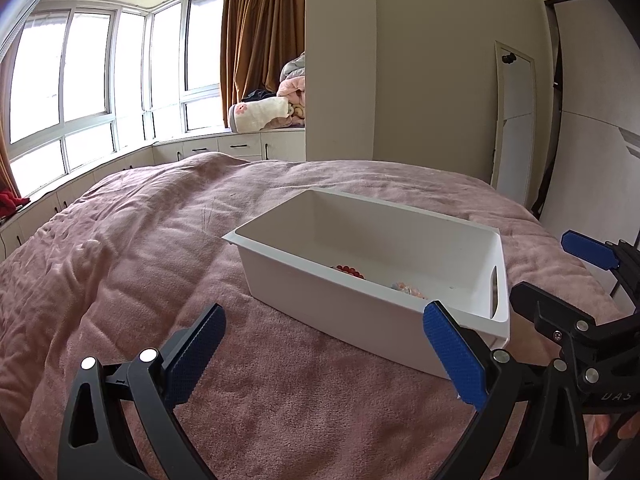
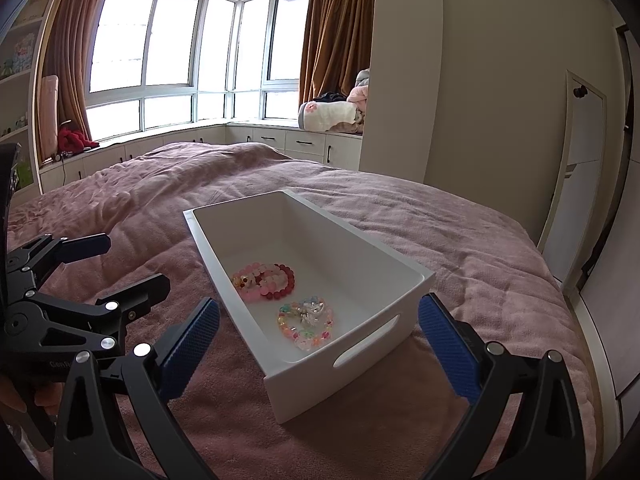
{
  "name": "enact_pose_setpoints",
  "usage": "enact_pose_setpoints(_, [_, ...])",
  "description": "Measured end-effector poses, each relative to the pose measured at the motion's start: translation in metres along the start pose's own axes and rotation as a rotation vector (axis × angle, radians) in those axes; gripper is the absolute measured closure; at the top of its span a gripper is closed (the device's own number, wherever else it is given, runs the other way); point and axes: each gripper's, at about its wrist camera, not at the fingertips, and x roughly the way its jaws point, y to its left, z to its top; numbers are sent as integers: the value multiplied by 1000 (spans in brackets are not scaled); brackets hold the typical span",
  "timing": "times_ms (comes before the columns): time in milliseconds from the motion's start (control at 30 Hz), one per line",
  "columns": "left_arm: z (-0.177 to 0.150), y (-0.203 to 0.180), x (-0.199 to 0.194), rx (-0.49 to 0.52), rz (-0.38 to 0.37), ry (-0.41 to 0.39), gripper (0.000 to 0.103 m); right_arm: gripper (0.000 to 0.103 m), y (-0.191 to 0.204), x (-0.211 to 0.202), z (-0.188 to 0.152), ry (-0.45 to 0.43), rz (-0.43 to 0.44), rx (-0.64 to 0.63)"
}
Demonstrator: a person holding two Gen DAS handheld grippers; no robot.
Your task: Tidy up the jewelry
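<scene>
A white rectangular bin [image 2: 404, 268] [image 1: 304, 300] sits on the pink bedspread. Inside it lie pink and red bead bracelets [image 2: 266, 280] and a multicoloured clear bead bracelet [image 2: 306, 322]; in the left wrist view only bits of the red beads [image 1: 350, 270] and pale beads [image 1: 408, 290] show over the wall. My right gripper [image 2: 320, 350] is open and empty, its fingers straddling the bin's near end. My left gripper [image 1: 324, 354] is open and empty, just left of the bin's near corner. Each gripper shows in the other view, the right one [image 1: 560, 284] and the left one [image 2: 120, 264].
The pink bedspread [image 2: 460, 240] covers a bed [image 1: 140, 240] that fills the foreground. Behind are windows with brown curtains [image 2: 340, 32], a window seat with folded blankets [image 2: 332, 116], and a leaning mirror [image 1: 514, 120] at the right wall.
</scene>
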Motion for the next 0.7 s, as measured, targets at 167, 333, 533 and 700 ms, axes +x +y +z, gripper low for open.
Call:
enact_pose_setpoints(167, [0,0,-1,-3,2,-2,3,5,0,1,0,2,2,0])
enact_pose_setpoints(333, [1,-1,-1,-1,2,-6,3,5,0,1,0,0,0,-1])
enact_pose_setpoints(533, [2,-1,-4,-23,-1,-26,3,5,-2,2,-2,-1,-2,5])
enact_pose_setpoints(700, [2,-1,-6,-27,2,-36,3,5,-3,1,-2,-1,-2,2])
